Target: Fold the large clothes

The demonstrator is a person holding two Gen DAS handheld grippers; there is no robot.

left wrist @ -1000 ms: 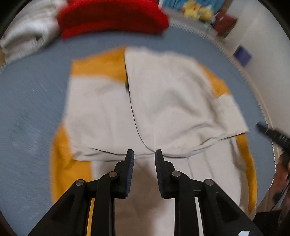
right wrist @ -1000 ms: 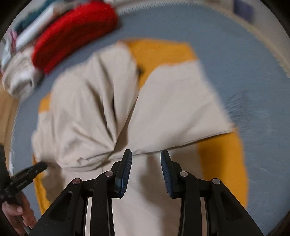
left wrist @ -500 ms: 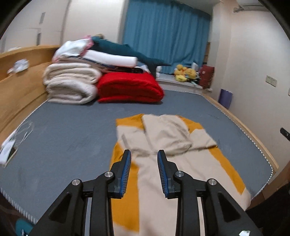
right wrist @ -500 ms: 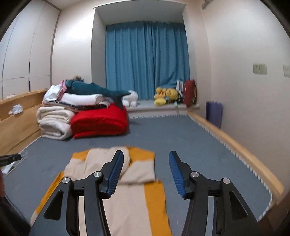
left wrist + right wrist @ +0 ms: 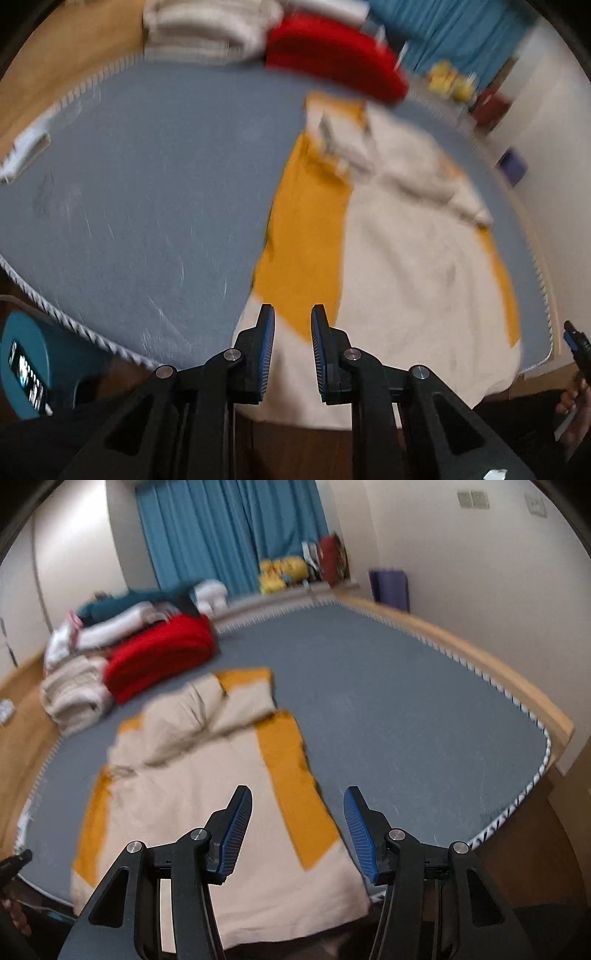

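My left gripper (image 5: 289,332) and right gripper (image 5: 297,823) hang released above the cream-and-orange garment's (image 5: 207,794) near hem, sleeves folded in, ready to grab it

My left wrist view is heavily smeared by motion blur: the folded red blanket (image 5: 334,61) and the stack of white bedding (image 5: 207,27) behind it streak sideways, and the cream and mustard-yellow garment (image 5: 406,240) loses its edges toward the far end. Only the black two-finger left gripper (image 5: 292,332) with its blue ribbed pads reads sharp. My right wrist view is clearer, though the garment (image 5: 192,782) is softened and the red blanket (image 5: 159,657) smears. Light is even, soft and indoor, fairly dim, with no hard shadows or glare. Fisheye distortion bends the grey mattress's wooden frame (image 5: 461,642) into an arc, and dark vignetting fills all the corners.
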